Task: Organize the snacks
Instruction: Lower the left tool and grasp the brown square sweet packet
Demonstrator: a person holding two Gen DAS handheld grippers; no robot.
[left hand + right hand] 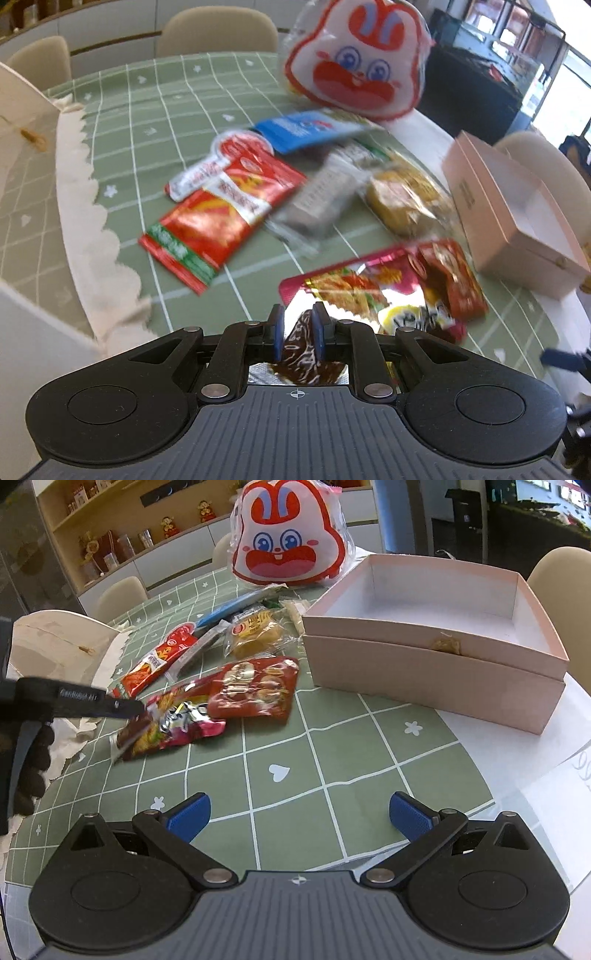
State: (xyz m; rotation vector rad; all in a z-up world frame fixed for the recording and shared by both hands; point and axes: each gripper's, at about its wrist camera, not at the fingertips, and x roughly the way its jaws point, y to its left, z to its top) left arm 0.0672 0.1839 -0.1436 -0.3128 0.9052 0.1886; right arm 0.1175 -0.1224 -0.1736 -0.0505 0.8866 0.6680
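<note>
My left gripper is shut on the brown end of a shiny pink foil snack packet, low over the green checked tablecloth. The right wrist view shows the same gripper pinching that packet from the left. A dark red packet overlaps the packet's far end. Behind them lie a red packet, a blue packet, a yellow pastry and a rabbit-face bag. My right gripper hangs open over bare cloth, holding nothing. The pink box stands open to the right.
White scalloped paper and a white lid lie at the left of the table. A gloved hand holds the left gripper. Beige chairs ring the table, whose rounded edge runs near the box.
</note>
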